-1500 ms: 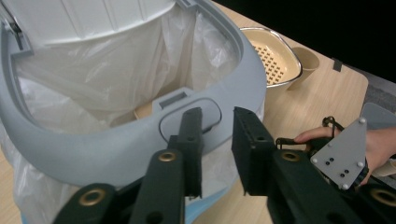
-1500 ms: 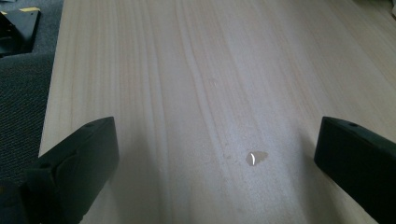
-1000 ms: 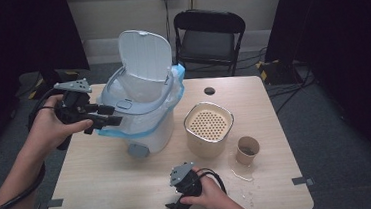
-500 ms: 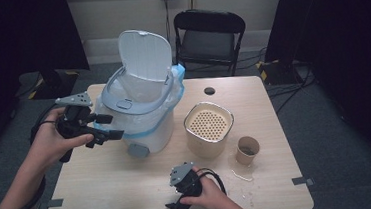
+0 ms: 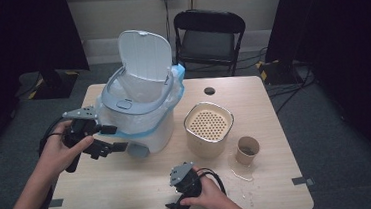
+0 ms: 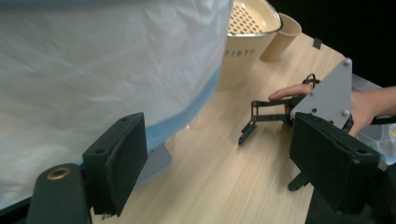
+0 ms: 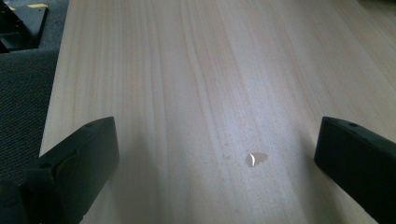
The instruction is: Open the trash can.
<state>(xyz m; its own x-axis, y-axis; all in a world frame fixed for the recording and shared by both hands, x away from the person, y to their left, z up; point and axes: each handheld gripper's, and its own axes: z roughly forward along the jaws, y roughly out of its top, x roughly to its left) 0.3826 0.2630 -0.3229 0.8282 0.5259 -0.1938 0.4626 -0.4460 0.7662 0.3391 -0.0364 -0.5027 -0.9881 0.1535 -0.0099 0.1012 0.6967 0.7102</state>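
A white bin [image 5: 145, 132] stands at the table's back left with its lid up, lined with a white bag [image 6: 93, 70] that has a blue hem. My left gripper [image 5: 113, 138] hangs low beside the bin's left front, pointing along its side. Its jaws have just been opening, and they stand open with nothing between them. In the left gripper view the left gripper [image 6: 224, 154] has the bag's side just beyond one jaw. My right gripper [image 5: 176, 207] rests near the front edge, open over bare wood. The right gripper [image 7: 215, 158] frames a small wet spot [image 7: 254, 159].
A cream canister [image 5: 209, 127] with a perforated lid stands right of the bin, and a paper cup [image 5: 247, 151] sits beside it. Crumbs [image 5: 241, 175] lie in front of the cup. A black chair [image 5: 208, 37] stands behind the table [image 5: 285, 126].
My left gripper has dropped from the bin's rim to beside its lower body, and its jaws stand wider. The right gripper has kept still.
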